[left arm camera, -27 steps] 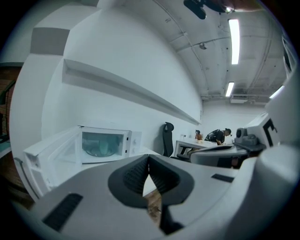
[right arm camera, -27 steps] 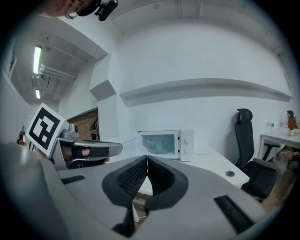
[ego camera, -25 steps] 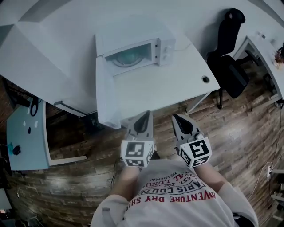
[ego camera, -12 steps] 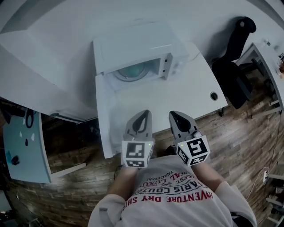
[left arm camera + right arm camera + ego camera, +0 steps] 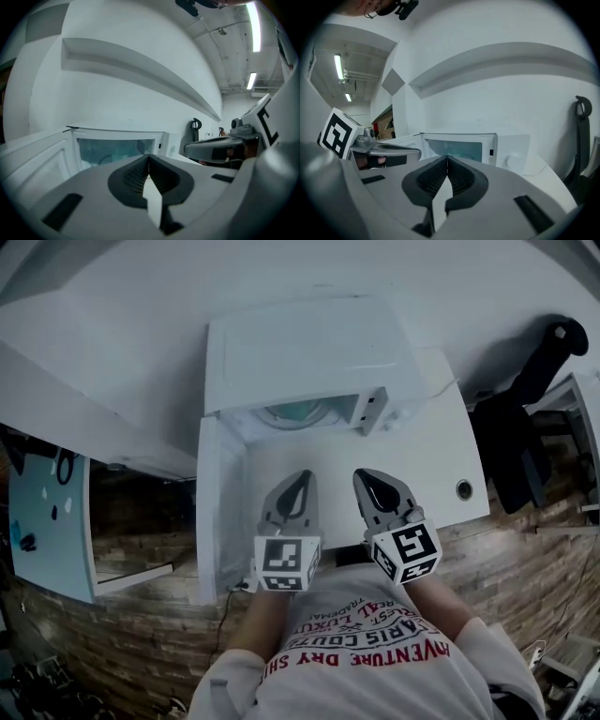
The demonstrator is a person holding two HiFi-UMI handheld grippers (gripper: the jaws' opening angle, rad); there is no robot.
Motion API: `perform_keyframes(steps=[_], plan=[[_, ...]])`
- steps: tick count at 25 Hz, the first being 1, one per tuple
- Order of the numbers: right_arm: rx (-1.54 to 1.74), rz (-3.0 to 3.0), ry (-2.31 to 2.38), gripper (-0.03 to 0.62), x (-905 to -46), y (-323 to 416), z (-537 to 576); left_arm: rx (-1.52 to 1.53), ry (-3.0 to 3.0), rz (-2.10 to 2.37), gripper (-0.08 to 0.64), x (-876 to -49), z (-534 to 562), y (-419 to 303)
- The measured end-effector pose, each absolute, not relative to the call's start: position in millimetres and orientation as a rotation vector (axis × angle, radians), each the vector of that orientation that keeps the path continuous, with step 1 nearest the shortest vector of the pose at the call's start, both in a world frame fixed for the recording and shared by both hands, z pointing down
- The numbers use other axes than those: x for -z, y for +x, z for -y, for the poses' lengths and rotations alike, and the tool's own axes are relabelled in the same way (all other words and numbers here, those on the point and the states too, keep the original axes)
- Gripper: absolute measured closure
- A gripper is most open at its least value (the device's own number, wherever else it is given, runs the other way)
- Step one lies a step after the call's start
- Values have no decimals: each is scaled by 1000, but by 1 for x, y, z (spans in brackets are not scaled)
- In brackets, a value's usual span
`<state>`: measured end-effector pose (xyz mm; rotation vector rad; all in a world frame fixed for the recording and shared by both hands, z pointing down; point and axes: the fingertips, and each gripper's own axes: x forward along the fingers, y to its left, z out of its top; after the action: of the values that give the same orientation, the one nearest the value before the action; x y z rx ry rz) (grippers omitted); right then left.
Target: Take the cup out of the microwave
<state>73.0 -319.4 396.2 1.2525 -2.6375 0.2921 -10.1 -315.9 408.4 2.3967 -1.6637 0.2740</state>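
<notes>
A white microwave (image 5: 309, 348) stands on a white table (image 5: 427, 451) against the wall, its door (image 5: 217, 512) swung open to the left. The greenish cavity (image 5: 298, 414) shows a round turntable; I cannot make out a cup in it from the head view. In the left gripper view the cavity (image 5: 115, 149) holds a dim shape I cannot identify. My left gripper (image 5: 298, 482) and right gripper (image 5: 367, 478) hover side by side over the table just before the opening, both shut and empty. Both point at the microwave (image 5: 461, 147), as the shut left gripper (image 5: 149, 157) and right gripper (image 5: 447, 159) show.
The open door (image 5: 33, 159) stands close on the left of my left gripper. A control panel with a knob (image 5: 513, 161) is on the microwave's right. A cable hole (image 5: 463, 489) sits in the table at right; a black chair (image 5: 530, 418) stands beyond. A wall shelf (image 5: 140, 75) hangs above.
Both grippers and the head have moved forward from the table's front edge to just before the open microwave, which now looms larger. Jaws stay shut.
</notes>
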Motion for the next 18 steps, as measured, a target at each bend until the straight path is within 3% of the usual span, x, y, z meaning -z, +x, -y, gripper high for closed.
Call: perform_keyframes(steps=[18], plan=[[-335,2668,906,580,-461,63,428,-202,2116,1944,549,-469,409,-26]])
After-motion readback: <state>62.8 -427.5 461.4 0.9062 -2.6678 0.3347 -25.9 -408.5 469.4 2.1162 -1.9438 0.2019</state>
